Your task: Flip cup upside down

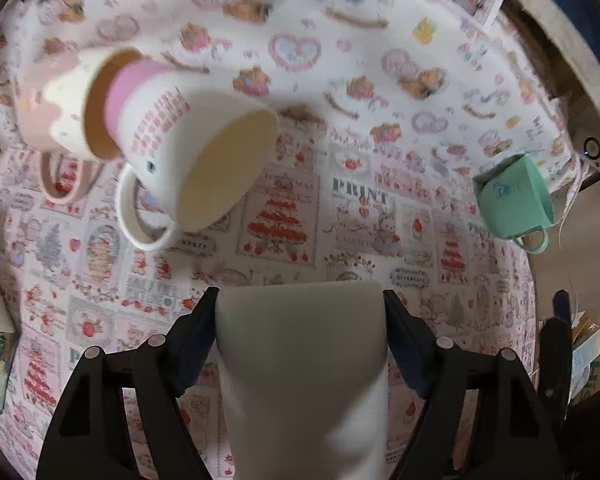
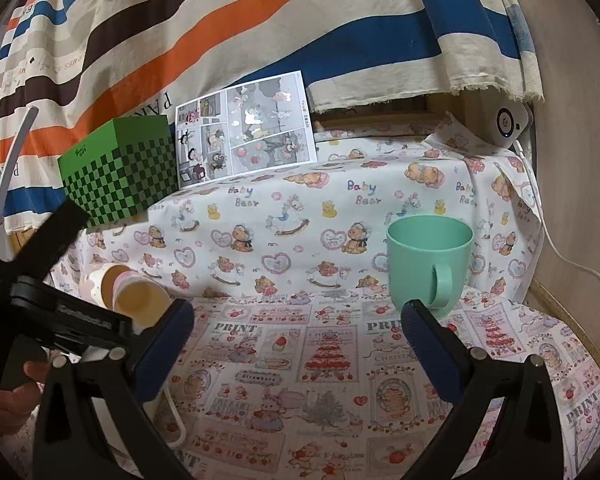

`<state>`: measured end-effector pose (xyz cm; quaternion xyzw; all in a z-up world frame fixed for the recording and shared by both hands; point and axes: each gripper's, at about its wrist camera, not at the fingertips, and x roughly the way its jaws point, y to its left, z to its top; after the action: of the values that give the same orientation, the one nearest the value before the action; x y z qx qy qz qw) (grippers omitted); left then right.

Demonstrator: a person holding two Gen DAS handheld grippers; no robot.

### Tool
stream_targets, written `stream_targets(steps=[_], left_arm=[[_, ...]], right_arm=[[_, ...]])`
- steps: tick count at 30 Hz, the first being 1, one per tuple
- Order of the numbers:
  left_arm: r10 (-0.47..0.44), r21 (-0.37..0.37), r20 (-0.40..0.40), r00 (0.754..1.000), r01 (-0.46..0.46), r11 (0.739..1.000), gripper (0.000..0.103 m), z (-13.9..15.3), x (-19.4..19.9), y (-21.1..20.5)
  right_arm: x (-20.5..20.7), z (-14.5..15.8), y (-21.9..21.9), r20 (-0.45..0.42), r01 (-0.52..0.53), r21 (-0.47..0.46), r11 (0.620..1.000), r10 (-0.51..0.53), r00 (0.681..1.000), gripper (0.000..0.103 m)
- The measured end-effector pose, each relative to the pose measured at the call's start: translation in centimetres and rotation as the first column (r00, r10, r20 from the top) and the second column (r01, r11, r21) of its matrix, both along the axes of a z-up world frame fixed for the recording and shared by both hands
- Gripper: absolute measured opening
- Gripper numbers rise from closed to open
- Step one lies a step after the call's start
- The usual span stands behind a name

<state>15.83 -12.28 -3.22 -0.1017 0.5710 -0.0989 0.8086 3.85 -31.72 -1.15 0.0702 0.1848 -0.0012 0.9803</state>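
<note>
My left gripper point(image 1: 300, 320) is shut on a plain white cup point(image 1: 304, 380) and holds it above the patterned cloth. Ahead at the left lie nested mugs: a white mug with pink print point(image 1: 196, 156) inside a pink-and-white mug point(image 1: 52, 108); the nested mugs also show in the right wrist view point(image 2: 136, 292). A green mug point(image 1: 514, 196) stands at the right, upright point(image 2: 430, 260) in the right wrist view. My right gripper point(image 2: 298, 328) is open and empty, just short of the green mug.
A green checkered box point(image 2: 120, 168) and a comic sheet point(image 2: 246, 124) stand at the back against a striped curtain. A white device point(image 2: 510, 124) with a cable sits at the back right. The left gripper's body point(image 2: 48, 312) crosses the right wrist view's left.
</note>
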Motion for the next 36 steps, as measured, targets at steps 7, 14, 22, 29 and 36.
stream_targets(steps=[7,14,22,29,36], left_arm=[[-0.019,0.047,0.210,0.977,0.009,0.999,0.076,5.1,-3.8,1.2],[-0.050,0.187,0.356,0.933,-0.019,0.982,0.076,7.1,-5.7,1.0],[-0.064,0.211,0.382,0.922,-0.020,0.977,0.076,5.4,-5.1,1.2],[-0.112,0.238,0.374,0.921,0.022,0.971,0.076,4.3,-4.8,0.5],[-0.132,0.218,0.488,0.863,0.026,0.976,0.089,5.3,-5.9,0.9]], right_arm=[[0.1,0.0,-0.1,-0.001,0.003,0.006,1.000,-0.003,1.000,0.103],[0.0,0.0,0.4,-0.006,-0.005,-0.012,1.000,0.005,1.000,0.103],[-0.3,0.0,0.5,0.002,0.003,-0.020,1.000,-0.003,1.000,0.103],[-0.2,0.0,0.5,-0.005,0.000,-0.018,1.000,0.000,1.000,0.103],[0.0,-0.1,0.5,-0.010,-0.005,-0.017,1.000,0.005,1.000,0.103]])
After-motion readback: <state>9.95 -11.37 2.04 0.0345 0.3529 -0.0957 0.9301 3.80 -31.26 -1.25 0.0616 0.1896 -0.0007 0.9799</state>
